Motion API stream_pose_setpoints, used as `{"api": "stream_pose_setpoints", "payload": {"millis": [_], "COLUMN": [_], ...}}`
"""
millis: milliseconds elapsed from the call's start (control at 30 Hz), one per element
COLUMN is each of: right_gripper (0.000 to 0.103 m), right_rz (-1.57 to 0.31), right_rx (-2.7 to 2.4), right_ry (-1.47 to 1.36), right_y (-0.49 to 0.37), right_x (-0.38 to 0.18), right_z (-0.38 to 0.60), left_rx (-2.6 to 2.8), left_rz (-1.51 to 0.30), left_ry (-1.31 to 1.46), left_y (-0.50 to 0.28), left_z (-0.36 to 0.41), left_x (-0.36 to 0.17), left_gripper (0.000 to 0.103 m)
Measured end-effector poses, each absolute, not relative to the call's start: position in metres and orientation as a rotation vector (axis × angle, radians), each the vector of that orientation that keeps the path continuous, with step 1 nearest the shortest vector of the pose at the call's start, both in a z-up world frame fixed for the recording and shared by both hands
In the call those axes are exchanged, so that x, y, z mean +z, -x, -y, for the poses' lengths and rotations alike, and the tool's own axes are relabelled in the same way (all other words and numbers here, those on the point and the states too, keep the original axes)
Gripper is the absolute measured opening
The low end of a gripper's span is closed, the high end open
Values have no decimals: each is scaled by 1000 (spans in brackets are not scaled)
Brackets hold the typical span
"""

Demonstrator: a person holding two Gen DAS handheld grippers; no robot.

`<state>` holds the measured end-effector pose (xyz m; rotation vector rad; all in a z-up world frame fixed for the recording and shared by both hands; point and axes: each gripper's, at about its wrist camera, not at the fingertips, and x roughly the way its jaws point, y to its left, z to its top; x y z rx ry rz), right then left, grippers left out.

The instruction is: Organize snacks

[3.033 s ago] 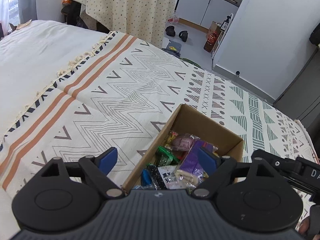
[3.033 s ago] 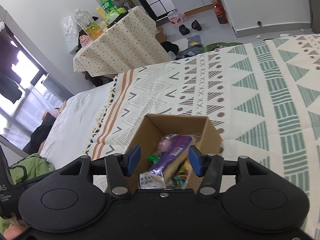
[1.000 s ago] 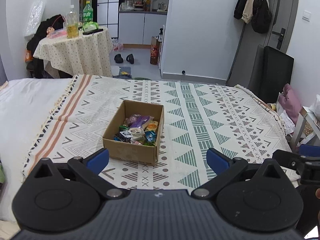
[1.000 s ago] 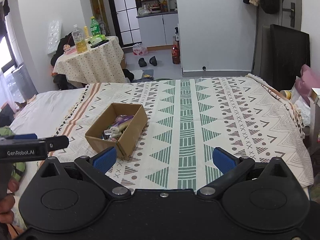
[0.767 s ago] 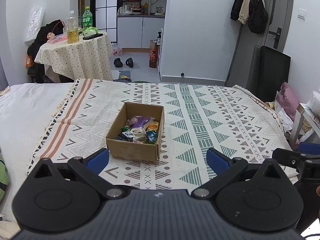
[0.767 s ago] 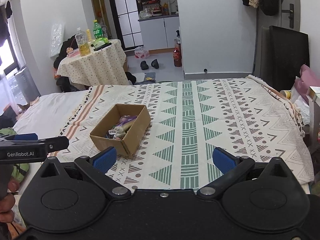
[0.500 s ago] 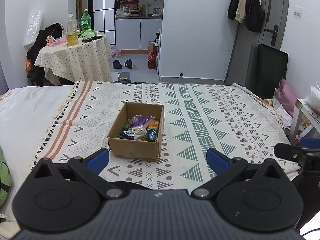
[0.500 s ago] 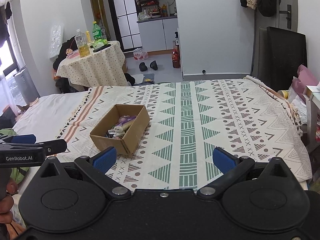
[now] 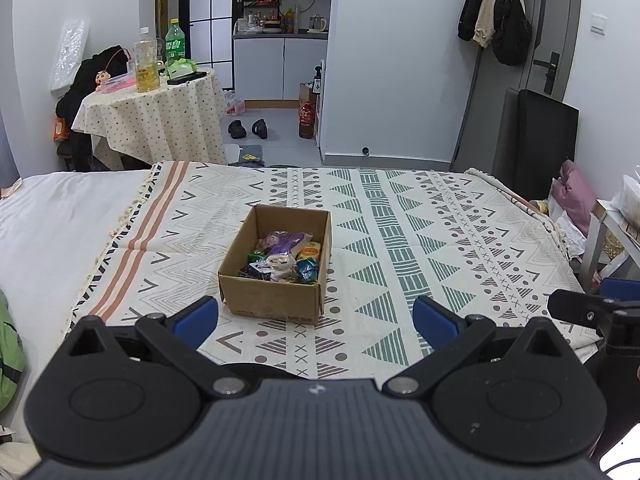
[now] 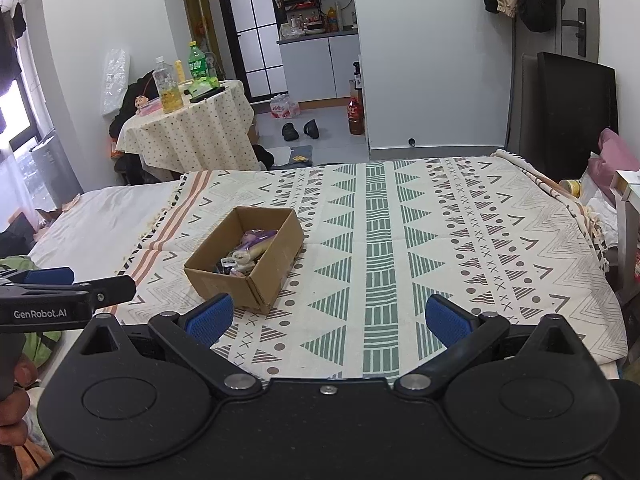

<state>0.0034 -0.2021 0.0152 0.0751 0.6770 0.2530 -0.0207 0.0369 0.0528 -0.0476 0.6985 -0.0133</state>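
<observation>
Having pulled back, both tongs (image 9: 316, 320) (image 10: 326, 320) wider, box (image 9: 276, 268) farther

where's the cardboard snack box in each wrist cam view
Left wrist: the cardboard box sits near centre, slightly left, on the patterned blanket, short side facing the camera.
Right wrist: the same box lies left of centre, turned so a corner points at the camera.
Shared landmark: the round table with the dotted cloth, beyond the bed at upper left in both.
</observation>
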Motion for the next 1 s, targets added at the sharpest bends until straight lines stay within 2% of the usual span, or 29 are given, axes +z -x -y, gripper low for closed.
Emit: {"api": "stream_pose_setpoints", "payload": {"millis": [1000], "right_gripper": [103], "right_rz": [-675], "right_rx": [240], "right_ry": [-96], "right_y": [-2], "right_x": [15], "right_z": [206], "left_rx": [-13], "left_rz": [-692], "left_ry": [61], "left_y": [21], "left_z": [-41], "left_x": [56], "left_gripper": [103]}}
